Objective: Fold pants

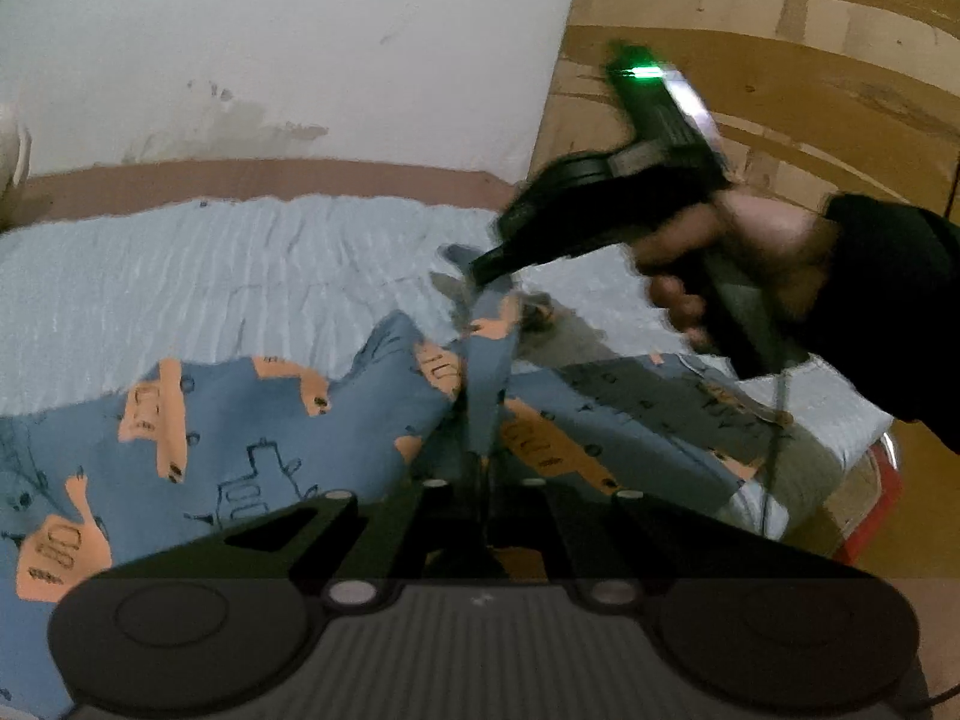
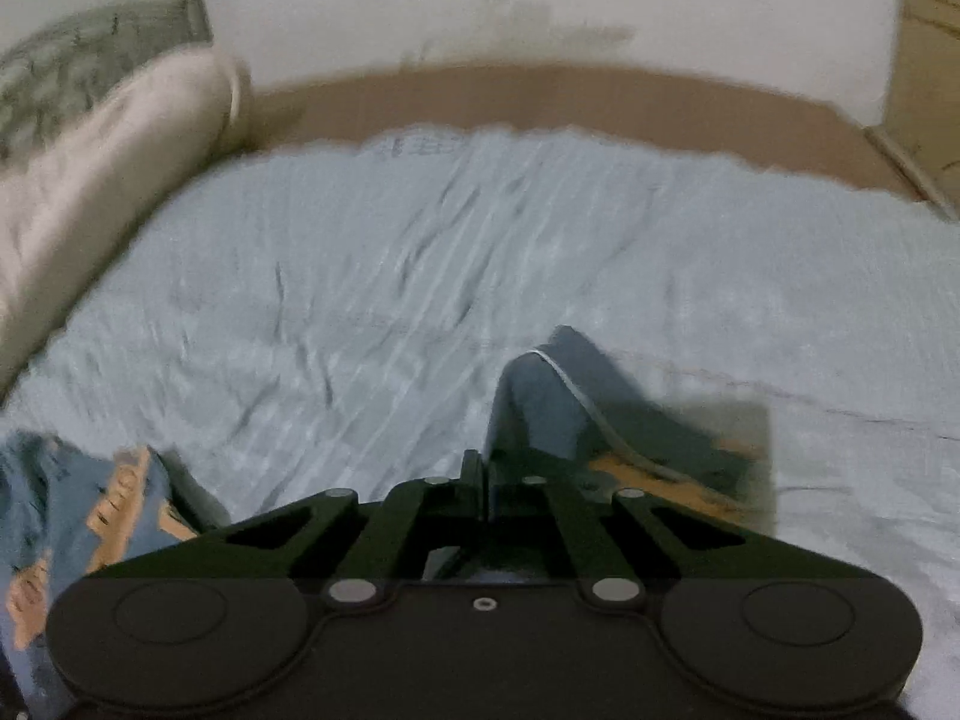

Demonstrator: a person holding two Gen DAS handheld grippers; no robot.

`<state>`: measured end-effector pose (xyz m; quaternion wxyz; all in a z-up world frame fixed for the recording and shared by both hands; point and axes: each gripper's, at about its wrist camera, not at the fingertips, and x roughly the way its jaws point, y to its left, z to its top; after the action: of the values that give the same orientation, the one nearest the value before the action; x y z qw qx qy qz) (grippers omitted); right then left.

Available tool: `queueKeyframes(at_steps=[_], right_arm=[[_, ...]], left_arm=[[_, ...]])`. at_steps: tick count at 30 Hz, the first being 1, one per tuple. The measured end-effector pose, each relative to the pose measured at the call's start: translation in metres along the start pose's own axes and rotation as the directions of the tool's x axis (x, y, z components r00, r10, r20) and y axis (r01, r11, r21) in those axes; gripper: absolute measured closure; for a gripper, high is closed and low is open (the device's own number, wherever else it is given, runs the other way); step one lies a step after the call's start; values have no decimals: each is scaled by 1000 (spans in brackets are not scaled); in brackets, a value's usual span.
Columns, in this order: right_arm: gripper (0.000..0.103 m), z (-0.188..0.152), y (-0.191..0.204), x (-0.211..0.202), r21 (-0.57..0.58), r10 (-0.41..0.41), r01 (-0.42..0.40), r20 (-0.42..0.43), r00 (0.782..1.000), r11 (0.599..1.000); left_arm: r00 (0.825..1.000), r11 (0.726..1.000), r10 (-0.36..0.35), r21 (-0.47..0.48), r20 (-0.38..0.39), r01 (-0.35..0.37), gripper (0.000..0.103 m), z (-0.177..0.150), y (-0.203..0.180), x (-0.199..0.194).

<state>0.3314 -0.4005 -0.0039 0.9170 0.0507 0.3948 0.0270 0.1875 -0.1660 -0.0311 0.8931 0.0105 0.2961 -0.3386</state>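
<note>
Blue pants [image 1: 240,438] with orange prints lie rumpled on the light blue bed sheet [image 1: 240,276]. My left gripper [image 1: 483,468] is shut on a raised ridge of the fabric that runs up from its tips. Further along that ridge, my right gripper [image 1: 480,273], held by a hand [image 1: 750,240] in a dark sleeve, pinches the same cloth. In the right wrist view my right gripper [image 2: 485,468] is shut on a fold of the pants [image 2: 540,396] with a pale hem; more of the pants [image 2: 90,498] lies at the lower left.
A beige pillow [image 2: 90,180] lies at the left of the sheet [image 2: 360,270]. A brown bed edge [image 2: 540,96] runs along the white wall. Wooden floor [image 1: 780,60] is to the right, with a red object [image 1: 870,516] beside the bed corner.
</note>
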Motion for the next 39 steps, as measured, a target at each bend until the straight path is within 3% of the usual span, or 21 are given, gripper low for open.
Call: queueKeyframes(at_steps=[6, 8, 11, 16, 19, 24, 27, 31, 32, 34, 35, 39], right_arm=[[103, -59, -44, -103, 134, -41, 13, 201, 979, 991], [103, -94, -62, -130, 250, -30, -28, 228, 973, 968], [103, -143, -88, -145, 417, 0, -100, 234, 972, 903], [103, -191, -101, -131, 513, 26, -143, 228, 973, 846], [92, -200, -100, -127, 522, 44, -176, 255, 966, 834], [59, -203, -102, -127, 546, 39, -204, 297, 954, 812], [57, -202, -117, -125, 599, 6, -209, 323, 946, 773], [61, -195, -139, -119, 658, -36, -226, 359, 933, 718], [67, -195, -142, -119, 668, -47, -229, 369, 928, 708], [93, -194, -147, -118, 677, -74, -225, 383, 921, 700], [102, -194, -147, -120, 675, -97, -204, 380, 920, 709], [103, -199, -135, -137, 625, -169, -135, 402, 900, 769]], left_arm=[[999, 992, -33, 121, 24, 30, 103, -4, -19, -7], [999, 985, -33, 169, 8, 31, 103, -10, -25, -6], [998, 980, -35, 194, -44, 43, 103, -21, -26, 0], [998, 981, -19, 193, -67, 32, 103, -30, -25, 6], [998, 982, -18, 188, -65, 30, 103, -30, -26, 4], [997, 983, -13, 184, -71, 26, 103, -29, -27, 4], [997, 984, -8, 176, -72, 20, 103, -29, -27, 4], [998, 984, 5, 176, -69, 8, 103, -29, -29, 4], [998, 985, 4, 174, -65, 7, 103, -29, -29, 3], [999, 984, 1, 175, -54, 8, 103, -29, -30, 1], [999, 984, -3, 180, -49, 12, 103, -30, -30, -1], [999, 981, -8, 195, -51, 18, 103, -31, -31, -2]])
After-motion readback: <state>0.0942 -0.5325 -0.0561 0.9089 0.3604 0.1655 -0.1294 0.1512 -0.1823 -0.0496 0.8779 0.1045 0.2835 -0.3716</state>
